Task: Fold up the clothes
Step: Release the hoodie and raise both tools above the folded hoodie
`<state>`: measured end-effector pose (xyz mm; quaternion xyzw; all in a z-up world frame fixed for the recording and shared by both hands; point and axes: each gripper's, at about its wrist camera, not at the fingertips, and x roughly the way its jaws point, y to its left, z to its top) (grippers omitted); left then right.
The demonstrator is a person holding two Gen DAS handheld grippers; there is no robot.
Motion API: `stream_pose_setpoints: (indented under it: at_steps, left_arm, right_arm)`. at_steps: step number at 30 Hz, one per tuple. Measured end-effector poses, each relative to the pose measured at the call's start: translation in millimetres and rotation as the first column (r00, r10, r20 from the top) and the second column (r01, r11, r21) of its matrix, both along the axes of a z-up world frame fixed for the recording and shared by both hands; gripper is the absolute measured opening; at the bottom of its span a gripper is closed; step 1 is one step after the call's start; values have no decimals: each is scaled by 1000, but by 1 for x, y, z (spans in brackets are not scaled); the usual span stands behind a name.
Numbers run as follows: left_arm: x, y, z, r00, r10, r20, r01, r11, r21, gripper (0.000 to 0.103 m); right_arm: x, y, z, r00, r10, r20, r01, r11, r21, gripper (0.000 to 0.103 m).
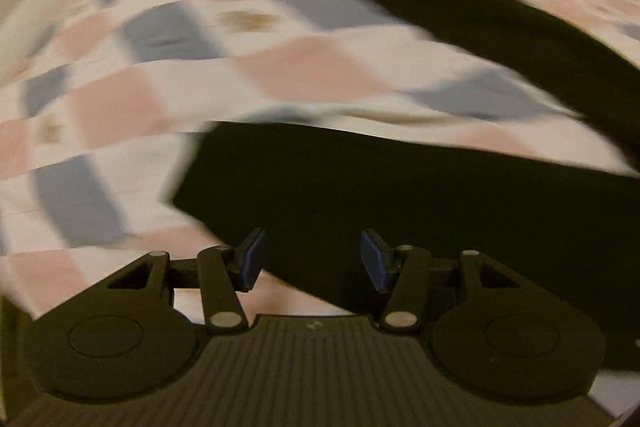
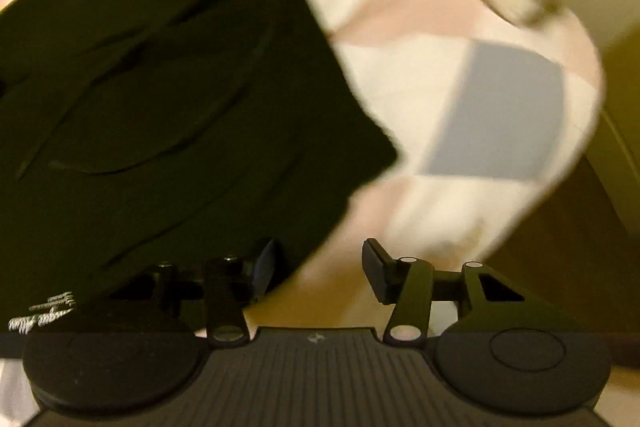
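A checked bedspread (image 1: 280,67) in pink, grey-blue and white squares is filling most of the left wrist view, running from 7 o'clock up over the top to 2 o'clock, and in the right wrist view it is showing again as a broad band from 12 o'clock down to 5 o'clock, its edge dropping away toward a brownish floor at 4 o'clock. Both pictures are smeared by motion blur. A black garment (image 1: 400,195) is lying flat on this bedspread: in the left wrist view its main body is spreading from the centre to 3 o'clock and down toward 6 o'clock, with a long dark arm of the same cloth sweeping from 12 o'clock round to 3 o'clock, a strip of checked fabric showing between the two parts. In the right wrist view the same garment is covering the whole left half from 11 o'clock to 8 o'clock, creased in long curved folds, with a small patch of white lettering at 8 o'clock that is too blurred to read. The left gripper (image 1: 312,259) is hovering at 6 o'clock over the garment's lower edge, its blue-padded jaws standing wide apart and gripping nothing. The right gripper (image 2: 316,267) is sitting at 6 o'clock above the garment's right-hand border, its jaws likewise spread wide with nothing between them.
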<state>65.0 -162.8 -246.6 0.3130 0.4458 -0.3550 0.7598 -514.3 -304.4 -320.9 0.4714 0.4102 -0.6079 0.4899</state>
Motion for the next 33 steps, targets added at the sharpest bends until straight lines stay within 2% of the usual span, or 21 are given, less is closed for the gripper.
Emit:
stream_pose_setpoints:
  at_steps: [1,5,9,12,14,20,26,30,33]
  left_arm:
    - [-18,-4,7,999,-51,-15,51,999,-9,49]
    - [-64,-17,46,975,-220,-26,218,974,-65,57]
    - [-86,-18,88,945,-328,-2,324,935,-143,67]
    - [-92,-3,110,923,-385,16,381,906,-181,70]
    - [-90,14,120,912,-409,15,404,894,-194,74]
    - [-73,75,133,901,-434,17,428,882,-198,76]
    - [-57,130,140,898,-437,47,438,878,-193,76]
    - [-56,159,157,894,-444,59,447,871,-206,76]
    - [-56,177,171,893,-443,83,449,863,-232,81]
  right_arm:
    - [-3,2,10,1000,-14,20,15,999,-30,53]
    - [9,25,65,996,-3,88,18,986,-167,80]
    - [25,49,117,988,15,155,31,958,-286,87]
    - [52,83,135,981,9,192,48,955,-292,88]
    - [70,108,144,979,11,203,49,956,-288,89]
    - [120,182,175,979,37,201,30,948,-318,94]
    - [138,245,191,982,15,187,52,935,-351,96]
    - [148,275,206,985,19,171,44,933,-358,98]
    - [155,288,217,986,42,160,22,925,-379,100]
